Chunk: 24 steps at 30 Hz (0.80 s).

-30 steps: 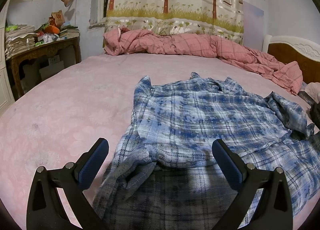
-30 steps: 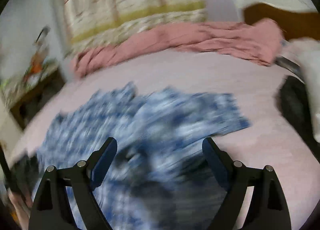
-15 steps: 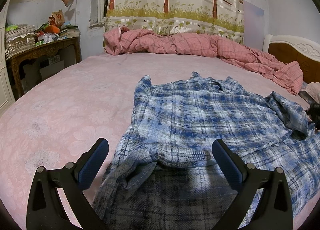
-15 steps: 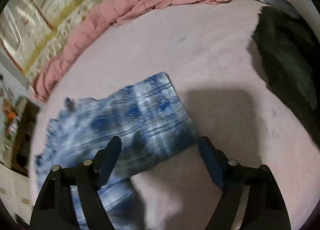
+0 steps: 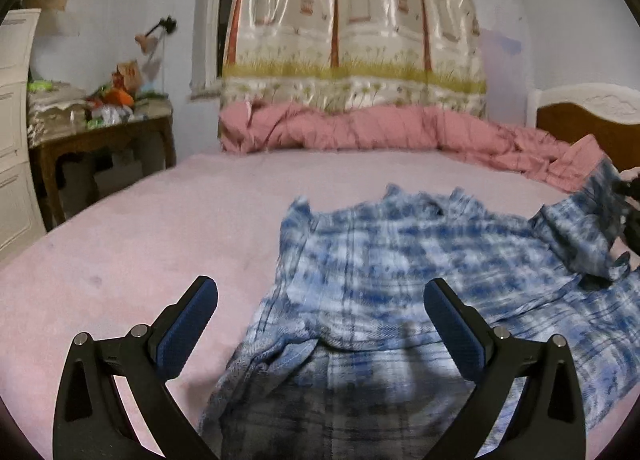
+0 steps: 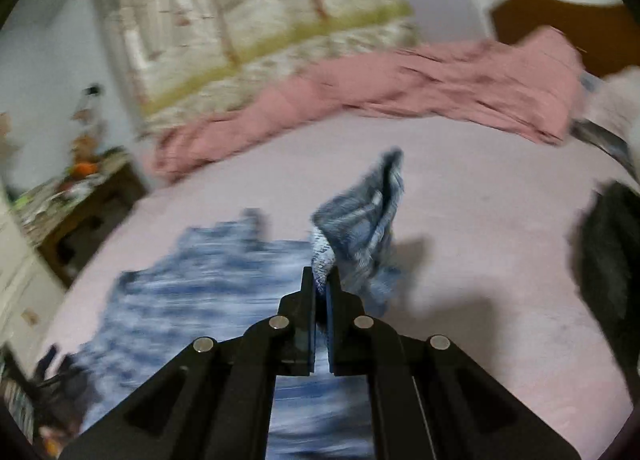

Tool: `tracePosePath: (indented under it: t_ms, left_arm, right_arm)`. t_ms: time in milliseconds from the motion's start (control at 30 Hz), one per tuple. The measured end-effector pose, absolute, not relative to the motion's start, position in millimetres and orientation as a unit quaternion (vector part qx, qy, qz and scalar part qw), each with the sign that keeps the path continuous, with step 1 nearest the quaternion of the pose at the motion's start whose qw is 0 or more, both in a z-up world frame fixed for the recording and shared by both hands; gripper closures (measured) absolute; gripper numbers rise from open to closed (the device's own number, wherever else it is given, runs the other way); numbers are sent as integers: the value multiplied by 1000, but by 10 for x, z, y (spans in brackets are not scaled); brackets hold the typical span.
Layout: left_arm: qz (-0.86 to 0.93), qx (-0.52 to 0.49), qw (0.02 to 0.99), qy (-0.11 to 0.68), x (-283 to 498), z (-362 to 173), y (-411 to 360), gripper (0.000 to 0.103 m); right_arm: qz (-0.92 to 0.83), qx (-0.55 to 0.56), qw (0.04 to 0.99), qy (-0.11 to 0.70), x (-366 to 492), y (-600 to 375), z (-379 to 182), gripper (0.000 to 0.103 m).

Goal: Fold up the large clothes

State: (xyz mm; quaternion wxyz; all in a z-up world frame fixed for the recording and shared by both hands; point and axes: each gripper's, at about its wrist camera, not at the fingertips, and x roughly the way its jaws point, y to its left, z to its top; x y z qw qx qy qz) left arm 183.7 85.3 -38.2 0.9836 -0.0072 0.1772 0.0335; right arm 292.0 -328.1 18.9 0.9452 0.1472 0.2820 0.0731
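I see one pink, softly napped bed [image 5: 168,228] carrying one blue plaid shirt [image 5: 400,272], woven and rumpled, spread flat. My right tool [image 6: 321,280], gaping a moment ago, has just been closing and now pinches a lifted sleeve [image 6: 368,228]. Left tool [image 5: 320,336] hangs released above the hem.

shirt [image 5: 400,272]: blue-and-white plaid
bed sheet [image 5: 160,244]: pale pink
quilt [image 5: 360,128]: pink check
curtain [image 5: 352,40]: cream, brown trees, yellow-green grass band
headboard [image 5: 588,116]: white and brown
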Motion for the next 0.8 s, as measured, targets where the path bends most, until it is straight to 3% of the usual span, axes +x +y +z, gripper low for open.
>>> tracePosePath:
  t_ms: [133, 367, 733, 800]
  left_arm:
    - [26, 22, 987, 159, 1796, -341, 722, 1]
    - [-25, 116, 979, 165, 1796, -302, 232, 23]
    - [-150, -96, 940, 292, 2210, -161, 229, 24]
    - [-169, -141, 921, 321, 2351, -216, 269, 25]
  right_arm:
    - [170, 112, 940, 272, 2692, -2572, 427, 99]
    - [268, 115, 904, 311, 2510, -1625, 18, 99]
    - [288, 58, 873, 389, 2541, -1014, -652, 98]
    - [287, 33, 876, 386, 2474, -977, -632, 91]
